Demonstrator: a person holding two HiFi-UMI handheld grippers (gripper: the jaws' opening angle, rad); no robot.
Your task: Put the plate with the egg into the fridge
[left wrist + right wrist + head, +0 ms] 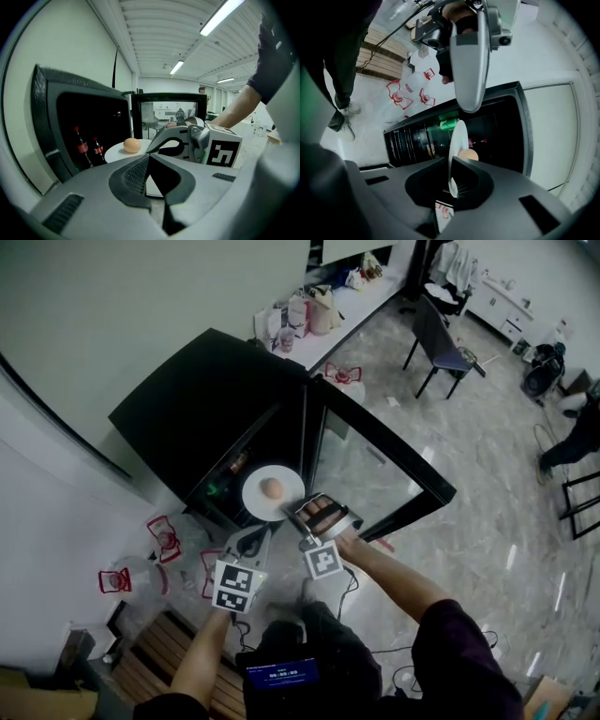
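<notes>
While left gripper (pixel 148 161) and right gripper (pixel 452 180) clench the round white plate (pixel 255 507) bearing a brown egg (pixel 271 487), it's not yet inside the black fridge (pixel 202 404).

1. Left gripper (pixel 149 159): jaws closed on near rim of white plate (pixel 116 151).
2. Egg (pixel 131 145) resting on plate.
3. Black fridge (pixel 47 108) open; two cola bottles (pixel 82 149) upright inside.
4. Right gripper (pixel 161 143) at plate's right rim.
</notes>
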